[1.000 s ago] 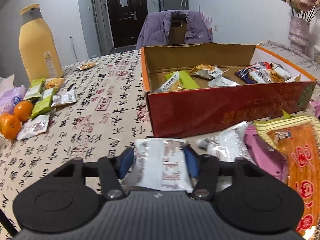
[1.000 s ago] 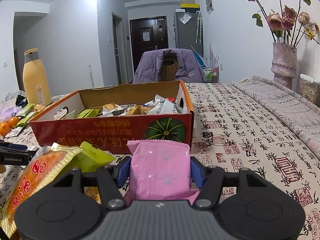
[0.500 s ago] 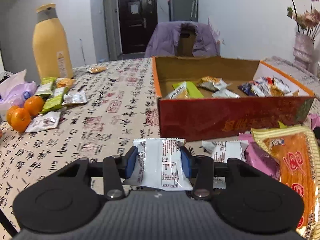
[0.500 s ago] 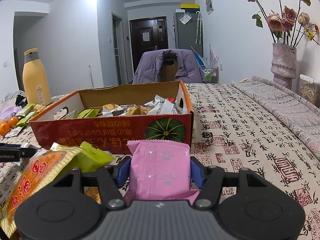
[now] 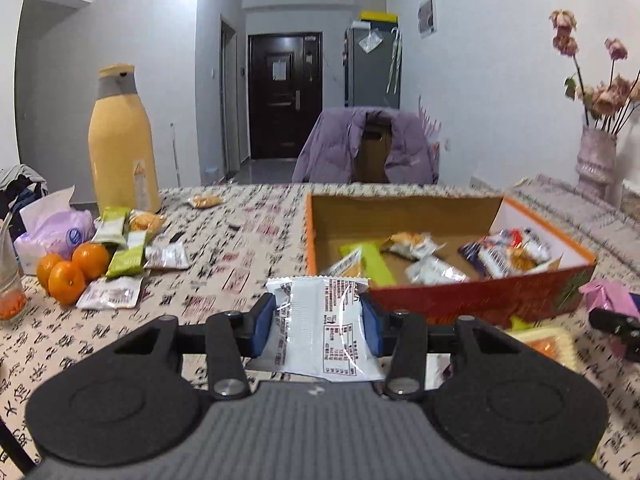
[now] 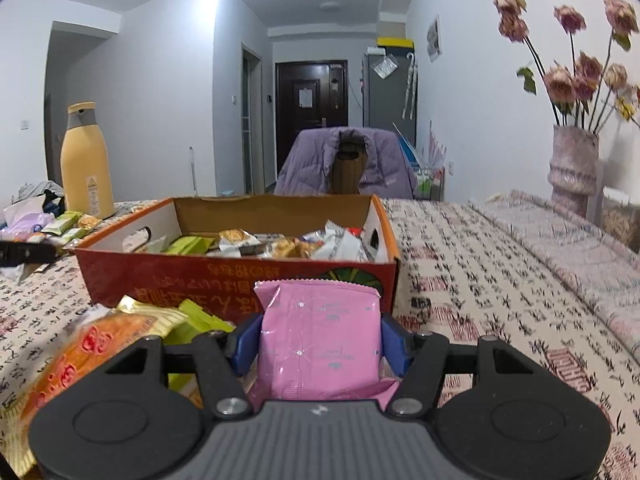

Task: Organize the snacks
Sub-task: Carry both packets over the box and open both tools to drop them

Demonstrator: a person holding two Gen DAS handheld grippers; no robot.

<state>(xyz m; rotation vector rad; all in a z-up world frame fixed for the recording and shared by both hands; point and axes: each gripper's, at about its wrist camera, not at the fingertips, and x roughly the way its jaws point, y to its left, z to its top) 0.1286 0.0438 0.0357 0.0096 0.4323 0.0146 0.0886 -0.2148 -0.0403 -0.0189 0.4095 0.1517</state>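
Right now my left tongs [image 5: 318, 322] are clenched on a flat white snack packet [image 5: 326, 326], a crinkly foil sachet with dark printed text and a serrated top edge, its sides pressed by the blue pads [image 5: 262, 325]. My right tongs [image 6: 318, 344] are clamped on a pink packet [image 6: 320, 340], glossy, roughly square and slightly puffed, crimped along the top. From the left wrist view, the cardboard box [image 5: 472, 300] sits at about two o'clock from the white packet: a shallow open tray with a red printed outside, orange rim and plain brown inside, holding loose wrappers in green, silver and blue. In the right wrist view the same box lies just beyond the pink packet at twelve o'clock, and an orange crinkled bag [image 6: 68, 376] with red characters lies at nine o'clock beside green wrappers [image 6: 200, 322]. The counter [image 5: 224, 256] wears a cream cloth printed with black calligraphy and red seals. At ten o'clock in the left view stand a tall matte yellow bottle [image 5: 122, 148] with a grey collar, three round oranges [image 5: 70, 270] and more scattered sachets [image 5: 110, 298]. Farther back, a purple padded jacket [image 5: 368, 146] drapes a chair before a dark door [image 5: 285, 94], and a textured pink vase [image 6: 574, 168] holds dried roses against the white wall at two o'clock.
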